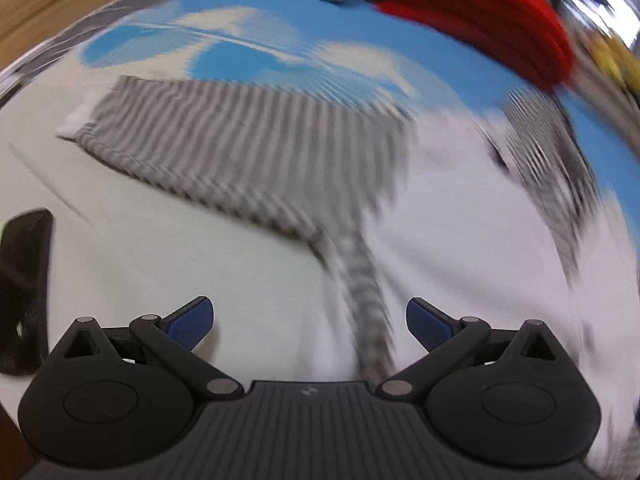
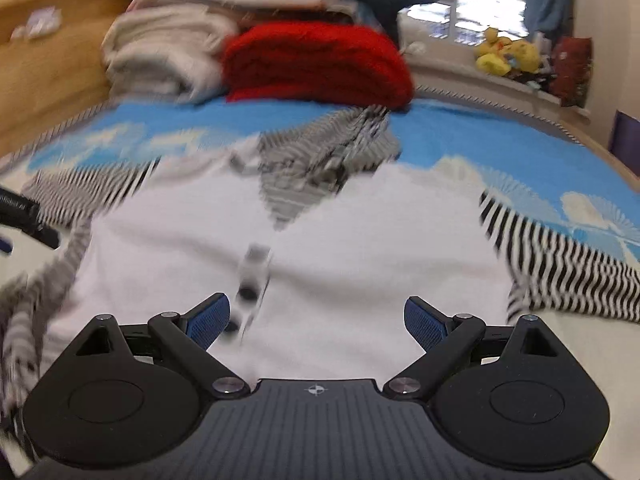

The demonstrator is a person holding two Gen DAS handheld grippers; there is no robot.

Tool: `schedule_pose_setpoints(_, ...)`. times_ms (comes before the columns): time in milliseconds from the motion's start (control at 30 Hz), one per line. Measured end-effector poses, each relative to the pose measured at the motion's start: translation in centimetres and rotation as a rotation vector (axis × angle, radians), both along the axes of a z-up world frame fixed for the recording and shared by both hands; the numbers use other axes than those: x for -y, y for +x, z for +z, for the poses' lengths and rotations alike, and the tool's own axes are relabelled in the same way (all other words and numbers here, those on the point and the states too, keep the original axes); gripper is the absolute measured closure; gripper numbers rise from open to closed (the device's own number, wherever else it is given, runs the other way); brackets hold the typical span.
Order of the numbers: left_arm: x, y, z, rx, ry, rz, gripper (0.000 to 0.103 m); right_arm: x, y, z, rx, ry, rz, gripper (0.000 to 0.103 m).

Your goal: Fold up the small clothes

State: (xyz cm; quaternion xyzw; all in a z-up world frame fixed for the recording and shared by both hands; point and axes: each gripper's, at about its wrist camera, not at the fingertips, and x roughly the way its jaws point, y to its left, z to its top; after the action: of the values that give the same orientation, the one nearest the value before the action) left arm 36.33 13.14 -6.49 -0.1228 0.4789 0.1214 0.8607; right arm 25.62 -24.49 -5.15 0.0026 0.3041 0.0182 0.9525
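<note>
A small white top point(image 2: 320, 232) with black-and-white striped sleeves and collar lies flat on a blue bedspread. In the right wrist view its buttoned front placket point(image 2: 250, 280) runs down the middle, one striped sleeve point(image 2: 560, 264) spreads right. My right gripper point(image 2: 317, 322) is open and empty just above the shirt's lower body. In the left wrist view the other striped sleeve point(image 1: 248, 152) stretches left and a striped side edge point(image 1: 368, 304) runs between the fingers. My left gripper point(image 1: 310, 324) is open and empty over it. Both views are motion blurred.
A folded red knit point(image 2: 316, 68) and a pile of pale folded clothes point(image 2: 168, 52) sit at the far end of the bed. A wooden bed frame point(image 2: 44, 72) is on the left. A windowsill with yellow plush toys point(image 2: 506, 56) is at far right.
</note>
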Motion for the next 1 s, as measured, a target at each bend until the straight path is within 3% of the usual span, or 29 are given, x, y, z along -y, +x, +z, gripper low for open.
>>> schedule_pose_setpoints(200,-10.1,5.5,-2.1,0.023,-0.010,0.247,0.000,2.2,3.3,-0.5,0.048,-0.012,-0.103,0.009)
schedule_pose_setpoints(333,-16.0,6.7,-4.2,0.015,-0.109,0.348,0.000,2.6,3.8,-2.1,-0.004,-0.039,-0.111,0.009)
schedule_pose_setpoints(500,-19.6,7.1,-4.2,0.119,-0.221,0.453,0.000,1.8,4.1,-3.1,-0.046,-0.003,-0.087,0.009)
schedule_pose_setpoints(533,-19.9,7.3,-4.1,0.137,-0.229,0.463,0.005,1.5,4.1,-3.3,-0.050,-0.017,-0.076,0.009)
schedule_pose_setpoints(600,-20.1,7.6,-3.8,0.169,-0.195,0.502,0.042,1.0,4.1,-3.5,-0.051,-0.056,-0.059,0.009)
schedule_pose_setpoints(633,-20.4,7.9,-3.7,0.153,-0.158,0.527,0.089,0.8,4.1,-3.4,-0.048,-0.072,-0.056,0.009)
schedule_pose_setpoints(667,-20.5,8.1,-3.7,0.134,-0.131,0.553,0.099,0.8,4.1,-3.4,-0.044,-0.084,-0.056,0.009)
schedule_pose_setpoints(767,-20.5,8.1,-2.8,0.137,-0.161,0.606,0.099,1.1,3.9,-2.8,-0.024,-0.089,-0.079,0.009)
schedule_pose_setpoints(833,-19.1,8.3,-0.4,0.185,-0.124,0.573,0.100,1.7,3.7,-2.1,-0.010,-0.077,-0.104,0.009)
schedule_pose_setpoints(933,-13.1,8.2,5.5,0.339,-0.075,0.397,0.100,3.0,3.3,-0.8,0.040,-0.049,-0.146,0.009)
schedule_pose_setpoints(1000,-6.6,8.8,9.1,0.418,-0.061,0.228,0.100,3.9,3.1,0.1,0.071,-0.030,-0.179,0.009)
